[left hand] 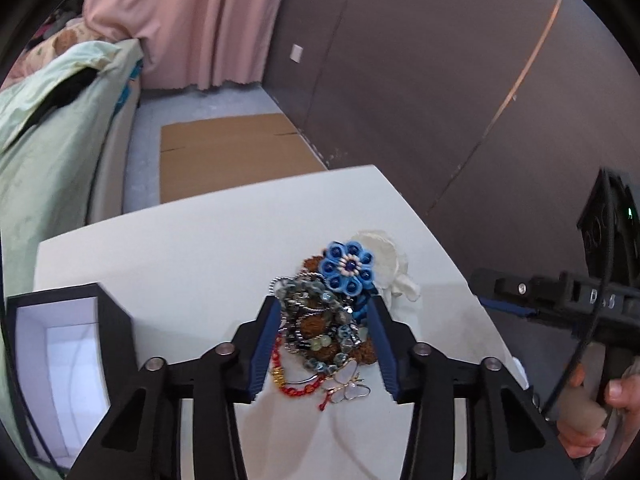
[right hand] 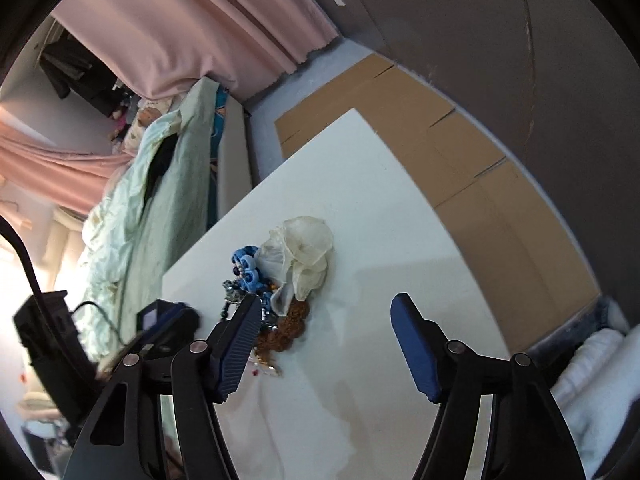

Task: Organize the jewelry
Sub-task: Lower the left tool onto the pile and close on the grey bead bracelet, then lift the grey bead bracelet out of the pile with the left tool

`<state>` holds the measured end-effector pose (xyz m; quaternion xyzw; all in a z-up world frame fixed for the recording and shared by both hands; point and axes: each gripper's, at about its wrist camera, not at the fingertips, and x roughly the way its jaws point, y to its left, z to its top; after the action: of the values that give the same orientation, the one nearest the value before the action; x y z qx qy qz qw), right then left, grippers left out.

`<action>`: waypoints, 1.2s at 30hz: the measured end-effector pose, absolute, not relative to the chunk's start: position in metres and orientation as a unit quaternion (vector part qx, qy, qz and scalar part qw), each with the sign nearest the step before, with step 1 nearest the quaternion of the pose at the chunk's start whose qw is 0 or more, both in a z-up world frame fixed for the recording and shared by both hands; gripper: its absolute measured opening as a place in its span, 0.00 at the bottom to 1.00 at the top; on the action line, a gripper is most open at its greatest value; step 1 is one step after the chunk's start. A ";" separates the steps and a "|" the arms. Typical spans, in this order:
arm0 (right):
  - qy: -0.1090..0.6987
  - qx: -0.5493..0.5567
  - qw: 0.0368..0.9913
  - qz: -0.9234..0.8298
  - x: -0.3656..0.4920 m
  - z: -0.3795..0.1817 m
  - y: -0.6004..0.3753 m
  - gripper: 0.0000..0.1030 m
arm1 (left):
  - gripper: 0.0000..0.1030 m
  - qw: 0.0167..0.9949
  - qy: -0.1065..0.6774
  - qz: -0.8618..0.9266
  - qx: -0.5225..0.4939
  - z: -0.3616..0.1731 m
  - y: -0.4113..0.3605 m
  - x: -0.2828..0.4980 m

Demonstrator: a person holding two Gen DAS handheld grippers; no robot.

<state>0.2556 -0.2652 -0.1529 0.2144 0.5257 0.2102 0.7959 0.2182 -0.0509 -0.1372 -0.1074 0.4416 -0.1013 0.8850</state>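
Observation:
A tangled pile of jewelry (left hand: 320, 320) lies on the white table (left hand: 180, 248): grey-blue bead bracelets, brown beads, a red bead chain (left hand: 298, 390), a butterfly piece (left hand: 348, 384) and a blue flower ornament (left hand: 348, 268). A white gauze pouch (left hand: 386, 258) lies behind it. My left gripper (left hand: 324, 300) is open, and its blue pads flank the pile closely on both sides. My right gripper (right hand: 325, 300) is open wide over bare table, with the pile (right hand: 280, 332) just beside its left finger. In the left wrist view the right gripper (left hand: 516, 300) comes in from the right, held by a hand (left hand: 588, 404).
An open dark box with a white lining (left hand: 60, 360) stands at the table's near left. Flattened cardboard (left hand: 228, 156) lies on the floor past the far edge. A bed with a pale green cover (left hand: 48, 152) runs along the left, with a pink curtain (left hand: 192, 20) behind it and a dark wall on the right.

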 end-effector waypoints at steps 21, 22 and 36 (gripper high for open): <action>0.531 0.217 0.789 0.219 0.273 -0.167 -0.257 0.66 | 0.28 0.874 0.466 -0.100 -0.094 -0.166 -0.071 0.244; 0.529 0.221 0.788 0.224 0.274 -0.167 -0.255 0.65 | 0.26 0.874 0.466 -0.099 -0.093 -0.166 -0.071 0.243; 0.524 0.197 0.802 0.208 0.291 -0.173 -0.221 0.53 | 0.09 0.878 0.455 -0.084 -0.122 -0.153 -0.040 0.234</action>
<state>0.2911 -0.2213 -0.1726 0.1969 0.5245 0.2079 0.8018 0.2337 -0.0402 -0.1527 -0.1219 0.4554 -0.0841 0.8779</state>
